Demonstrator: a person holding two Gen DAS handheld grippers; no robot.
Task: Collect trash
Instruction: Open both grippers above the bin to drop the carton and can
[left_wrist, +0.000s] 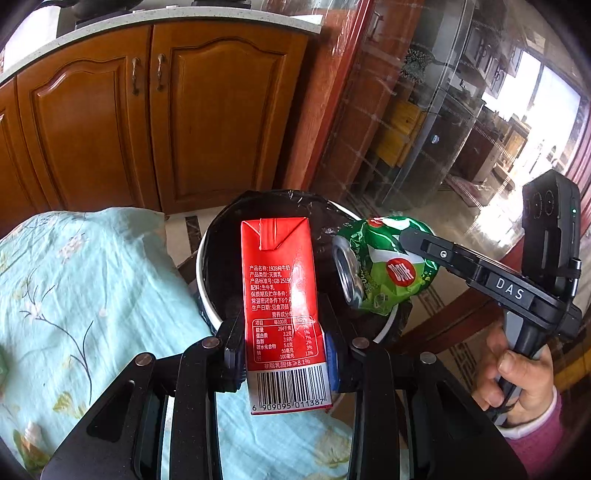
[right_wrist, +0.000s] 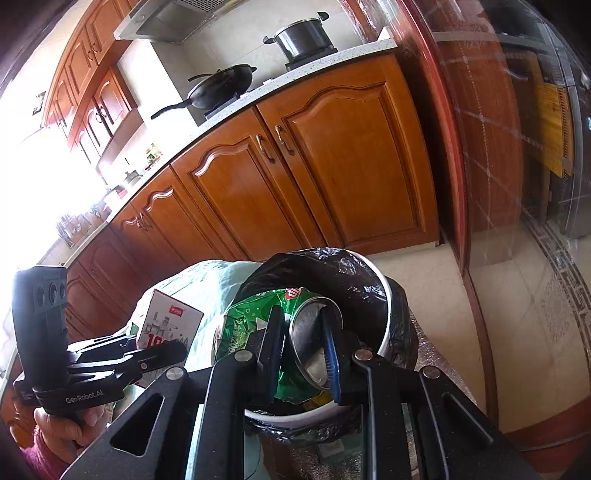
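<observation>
My left gripper (left_wrist: 286, 350) is shut on a red milk carton (left_wrist: 282, 291) and holds it upright over the near rim of a white trash bin (left_wrist: 202, 291) lined with a black bag. My right gripper (right_wrist: 301, 343) is shut on a crushed green soda can (right_wrist: 255, 317) and holds it above the bin's opening (right_wrist: 384, 332). In the left wrist view the can (left_wrist: 384, 273) hangs right of the carton, with the right gripper (left_wrist: 417, 240) on it. In the right wrist view the carton (right_wrist: 170, 325) and left gripper (right_wrist: 162, 350) sit to the left.
A light blue floral cloth (left_wrist: 74, 295) covers the surface left of the bin. Brown wooden cabinets (right_wrist: 295, 177) stand behind, with a wok (right_wrist: 221, 86) and a pot (right_wrist: 304, 37) on the counter. A glass sliding door (right_wrist: 517, 166) is on the right, above the tiled floor.
</observation>
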